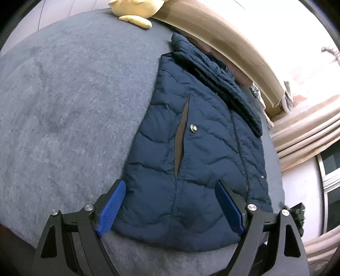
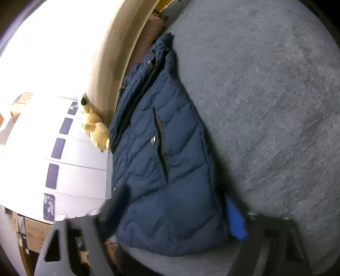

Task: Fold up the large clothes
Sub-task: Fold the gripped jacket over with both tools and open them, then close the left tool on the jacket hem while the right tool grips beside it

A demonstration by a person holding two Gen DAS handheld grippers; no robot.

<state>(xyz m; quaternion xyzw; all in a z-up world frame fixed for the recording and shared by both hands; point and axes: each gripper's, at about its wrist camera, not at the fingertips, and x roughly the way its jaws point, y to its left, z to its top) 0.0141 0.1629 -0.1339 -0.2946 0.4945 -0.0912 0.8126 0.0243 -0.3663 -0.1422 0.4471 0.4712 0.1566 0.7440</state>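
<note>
A navy quilted jacket lies folded lengthwise on a grey bed cover, with its knit collar toward the headboard and a slit pocket with a snap button facing up. My left gripper hovers open over the jacket's near hem, its blue pads apart with no fabric pinched. In the right wrist view the same jacket runs away from me. My right gripper is blurred and straddles the near hem. One of its fingers overlaps the left edge and its blue pad sits beside the right edge. The fabric there lies flat.
A beige padded headboard borders the far end of the bed. A yellow plush toy sits against it. Beige curtains and a window are to the right. White drawers and cardboard boxes stand beside the bed.
</note>
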